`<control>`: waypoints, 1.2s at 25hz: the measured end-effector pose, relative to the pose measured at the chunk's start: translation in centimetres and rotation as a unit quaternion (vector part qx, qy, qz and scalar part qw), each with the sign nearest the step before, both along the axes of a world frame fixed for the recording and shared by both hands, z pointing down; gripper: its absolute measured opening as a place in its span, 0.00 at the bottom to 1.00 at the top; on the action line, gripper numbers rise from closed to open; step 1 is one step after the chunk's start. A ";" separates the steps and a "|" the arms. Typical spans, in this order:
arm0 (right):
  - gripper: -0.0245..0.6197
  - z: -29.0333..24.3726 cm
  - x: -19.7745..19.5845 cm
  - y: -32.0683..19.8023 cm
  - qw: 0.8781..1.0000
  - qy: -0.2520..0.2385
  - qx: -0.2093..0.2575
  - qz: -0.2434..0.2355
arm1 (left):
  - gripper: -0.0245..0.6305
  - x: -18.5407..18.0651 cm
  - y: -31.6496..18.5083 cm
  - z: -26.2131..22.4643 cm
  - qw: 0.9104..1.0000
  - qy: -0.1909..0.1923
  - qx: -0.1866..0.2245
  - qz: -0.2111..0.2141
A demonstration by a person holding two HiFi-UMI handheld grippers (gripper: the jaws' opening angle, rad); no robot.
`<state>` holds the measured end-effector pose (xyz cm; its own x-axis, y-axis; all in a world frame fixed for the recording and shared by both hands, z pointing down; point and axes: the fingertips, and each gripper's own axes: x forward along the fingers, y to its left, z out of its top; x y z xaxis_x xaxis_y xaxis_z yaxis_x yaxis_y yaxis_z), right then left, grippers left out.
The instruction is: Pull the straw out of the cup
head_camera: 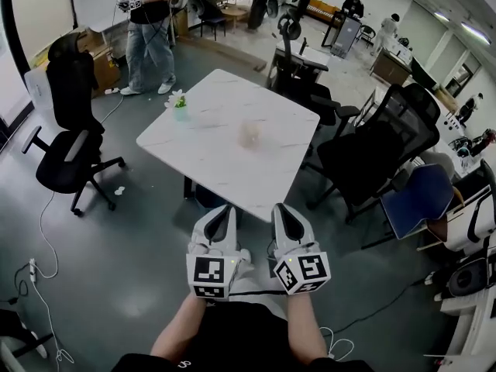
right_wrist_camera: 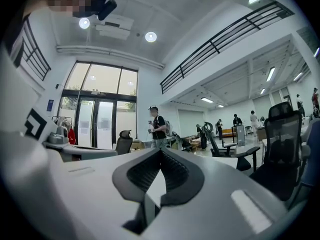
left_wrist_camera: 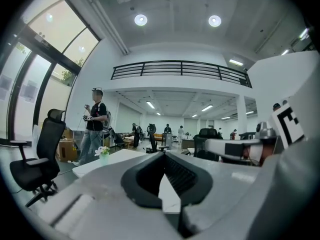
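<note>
White marble square surface [head_camera: 203, 149] stands on a grey floor, with a black office chair [head_camera: 68, 130] at its left. Near its middle is a pale translucent cup [head_camera: 249, 132], too blurred to show the straw. Before the near corner, well apart from the cup, the left tool [head_camera: 225, 209] and the right tool [head_camera: 280, 207] hover side by side, each with its jaws closed together on nothing.

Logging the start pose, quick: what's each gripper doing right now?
The left gripper is closed, holding nothing.
The right gripper is closed, holding nothing.
</note>
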<state>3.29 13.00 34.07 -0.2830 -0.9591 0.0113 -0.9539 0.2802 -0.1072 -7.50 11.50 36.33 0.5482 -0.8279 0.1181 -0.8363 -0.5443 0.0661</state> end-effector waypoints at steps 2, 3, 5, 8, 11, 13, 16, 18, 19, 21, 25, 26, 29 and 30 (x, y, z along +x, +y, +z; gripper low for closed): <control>0.04 0.3 0.6 -2.9 1.000 -0.007 -0.010 -0.011 | 0.04 0.7 -2.5 0.4 1.000 -0.006 -0.013 -0.007; 0.04 0.6 0.8 -4.3 1.000 -0.013 -0.015 -0.015 | 0.04 1.0 -3.7 0.7 1.000 -0.011 -0.020 -0.010; 0.04 1.2 1.3 -7.1 0.999 -0.024 -0.026 -0.025 | 0.04 1.6 -6.1 1.2 0.999 -0.022 -0.030 -0.016; 0.04 2.1 2.4 -11.0 0.998 -0.036 -0.041 -0.041 | 0.04 3.1 -9.9 1.9 0.998 -0.032 -0.044 -0.027; 0.04 3.2 4.5 -14.4 0.996 -0.047 -0.055 -0.047 | 0.04 5.2 -13.6 2.8 0.997 -0.043 -0.056 -0.031; 0.04 4.0 6.2 -16.5 0.996 -0.054 -0.063 -0.044 | 0.04 6.6 -15.6 3.4 0.996 -0.051 -0.061 -0.029; 0.04 4.9 8.2 -19.2 0.995 -0.063 -0.073 -0.040 | 0.04 8.0 -17.9 4.3 0.995 -0.057 -0.071 -0.030; 0.04 5.3 8.7 -20.6 0.994 -0.067 -0.079 -0.044 | 0.04 8.4 -19.1 4.8 0.995 -0.056 -0.080 -0.036; 0.04 5.5 8.7 -21.0 0.993 -0.069 -0.083 -0.048 | 0.04 8.5 -19.5 5.0 0.994 -0.055 -0.085 -0.040; 0.04 6.3 8.4 -21.7 0.991 -0.072 -0.095 -0.057 | 0.04 8.6 -20.3 5.6 0.993 -0.057 -0.097 -0.044; 0.04 8.3 7.5 -23.6 0.988 -0.073 -0.121 -0.069 | 0.04 8.2 -22.2 7.3 0.990 -0.063 -0.115 -0.045; 0.04 8.6 7.2 -24.2 0.987 -0.072 -0.127 -0.072 | 0.04 8.0 -22.8 7.7 0.989 -0.065 -0.121 -0.046; 0.04 9.6 6.5 -25.4 0.985 -0.062 -0.145 -0.073 | 0.04 7.9 -24.2 9.1 0.987 -0.062 -0.143 -0.041; 0.04 9.9 6.4 -25.8 0.984 -0.058 -0.150 -0.073 | 0.04 8.1 -24.5 9.7 0.986 -0.061 -0.148 -0.037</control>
<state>9.71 -12.77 43.93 -0.4332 -0.8665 0.2480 -0.8826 0.3520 -0.3115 0.57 -13.05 46.02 0.4550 -0.7841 0.4221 -0.8842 -0.4543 0.1091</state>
